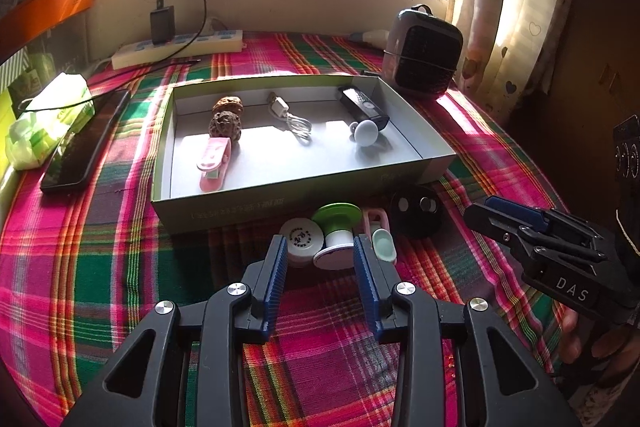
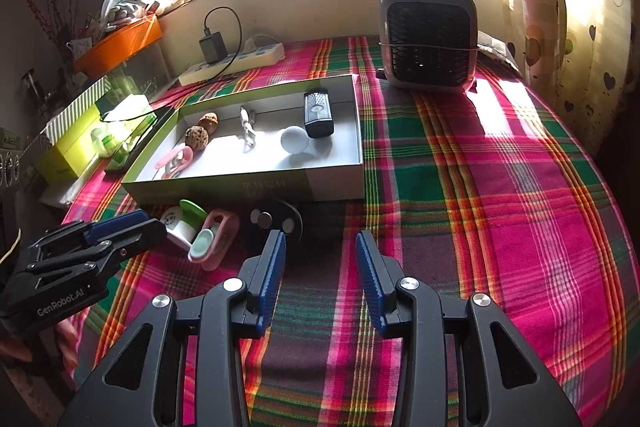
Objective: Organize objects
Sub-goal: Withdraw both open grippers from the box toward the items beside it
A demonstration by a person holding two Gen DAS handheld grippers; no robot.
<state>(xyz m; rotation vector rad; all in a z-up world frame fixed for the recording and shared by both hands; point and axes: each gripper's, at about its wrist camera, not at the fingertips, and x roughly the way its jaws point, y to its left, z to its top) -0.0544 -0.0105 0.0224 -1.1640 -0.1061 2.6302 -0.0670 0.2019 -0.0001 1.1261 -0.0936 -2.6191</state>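
Looking along the left gripper [image 1: 320, 251]: jaws spread, nothing pinched, tips just short of a green-capped white spool [image 1: 335, 235] lying on the plaid cloth [image 1: 100, 267] beside a small white jar [image 1: 301, 241], a pink clip with a mint cap [image 1: 382, 239] and a black disc [image 1: 416, 215], all just in front of the open shallow box [image 1: 280, 207]; inside it two walnuts [image 1: 226, 115], a white cable [image 1: 294, 119], a pink clip [image 1: 214, 163], a white knob [image 1: 366, 135], a black device [image 1: 362, 105]. Looking along the right gripper [image 2: 320, 247]: jaws spread over bare cloth, empty, left fingertip [image 2: 276, 247] next to the black disc [image 2: 276, 219]; left gripper [image 2: 120, 227] at left by the spool [image 2: 188, 219]; box [image 2: 240, 187] beyond, small heater [image 2: 430, 43] behind
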